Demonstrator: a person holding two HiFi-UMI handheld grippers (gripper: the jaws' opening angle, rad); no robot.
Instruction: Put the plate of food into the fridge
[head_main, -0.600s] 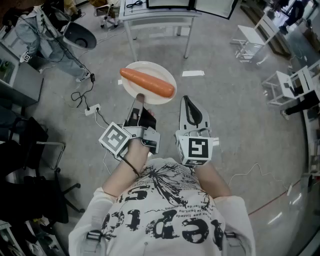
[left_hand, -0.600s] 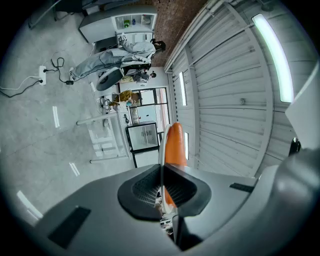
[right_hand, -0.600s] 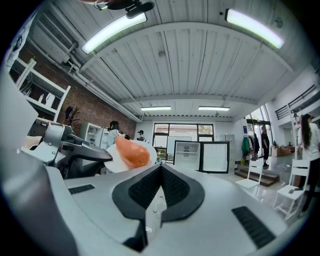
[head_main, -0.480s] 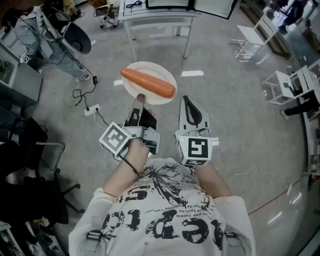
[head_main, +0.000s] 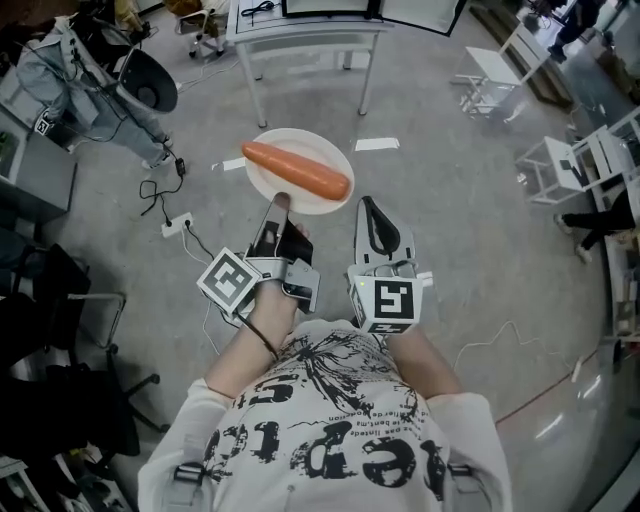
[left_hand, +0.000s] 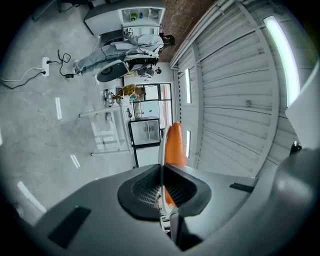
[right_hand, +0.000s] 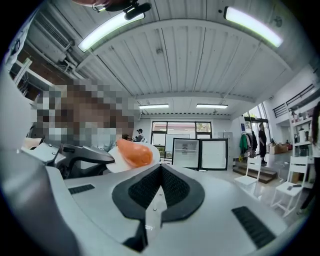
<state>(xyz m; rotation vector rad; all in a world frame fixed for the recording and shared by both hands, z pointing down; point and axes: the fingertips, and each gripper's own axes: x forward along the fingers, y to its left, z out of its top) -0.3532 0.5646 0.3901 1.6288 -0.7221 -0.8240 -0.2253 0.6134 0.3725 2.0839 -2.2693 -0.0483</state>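
Two grippers reach forward: the left gripper (head_main: 280, 201) pinches the near rim of the plate (head_main: 272, 148), and a carrot (head_main: 297, 170) lies across the plate. Just right of the plate, the right gripper (head_main: 366, 204) has its jaws pressed together, empty.

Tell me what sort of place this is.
Probably a lab or workshop in an industrial hall: bare concrete floor, ribbed ceiling with strip lights, and a small open fridge at the far end.

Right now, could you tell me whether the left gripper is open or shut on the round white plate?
Shut on it: the left gripper has its jaws pressed on the thin rim of the round white plate.
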